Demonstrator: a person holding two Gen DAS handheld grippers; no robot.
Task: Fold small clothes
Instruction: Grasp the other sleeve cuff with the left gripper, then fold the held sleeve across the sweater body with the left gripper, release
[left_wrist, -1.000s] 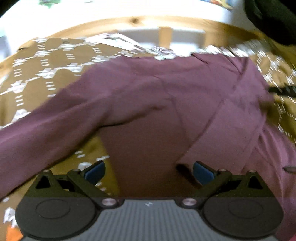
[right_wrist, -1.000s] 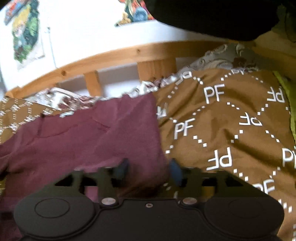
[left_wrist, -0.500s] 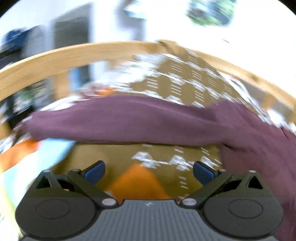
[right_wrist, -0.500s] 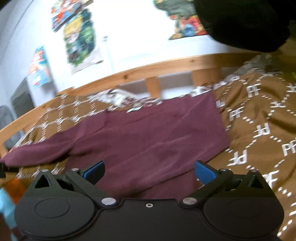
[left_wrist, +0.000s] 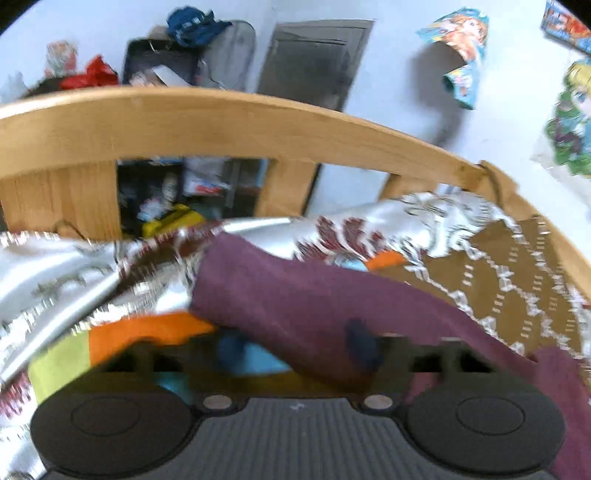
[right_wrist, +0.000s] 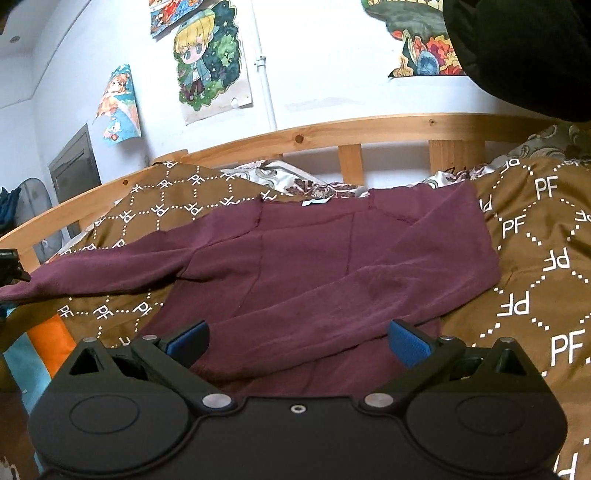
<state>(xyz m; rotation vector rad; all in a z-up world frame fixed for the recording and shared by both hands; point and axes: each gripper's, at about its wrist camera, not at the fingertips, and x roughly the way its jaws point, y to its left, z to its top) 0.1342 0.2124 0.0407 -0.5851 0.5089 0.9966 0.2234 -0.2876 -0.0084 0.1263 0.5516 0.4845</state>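
A maroon long-sleeved top (right_wrist: 314, 251) lies spread on the brown patterned bedspread (right_wrist: 535, 258). One sleeve is folded across its body. The other sleeve (left_wrist: 295, 295) stretches out to the left, its cuff near the bed's end. My left gripper (left_wrist: 295, 350) is blurred and its jaws are closing, with that sleeve lying between them. The left pad still stands apart from the cloth. The right wrist view shows that same gripper (right_wrist: 9, 266) at the far left, by the cuff. My right gripper (right_wrist: 299, 343) stands open just above the top's lower edge, holding nothing.
A wooden bed rail (left_wrist: 221, 122) curves round the far side and end of the bed. A silvery floral sheet (left_wrist: 74, 266) and an orange, green and blue blanket (left_wrist: 140, 332) lie under the cuff. Posters hang on the white wall (right_wrist: 207, 59). Clutter stands beyond the rail.
My left gripper swung from the top's body out to the stretched sleeve's end, and its jaws narrowed around it. My right gripper let go of the cloth, opened wide and drew back.
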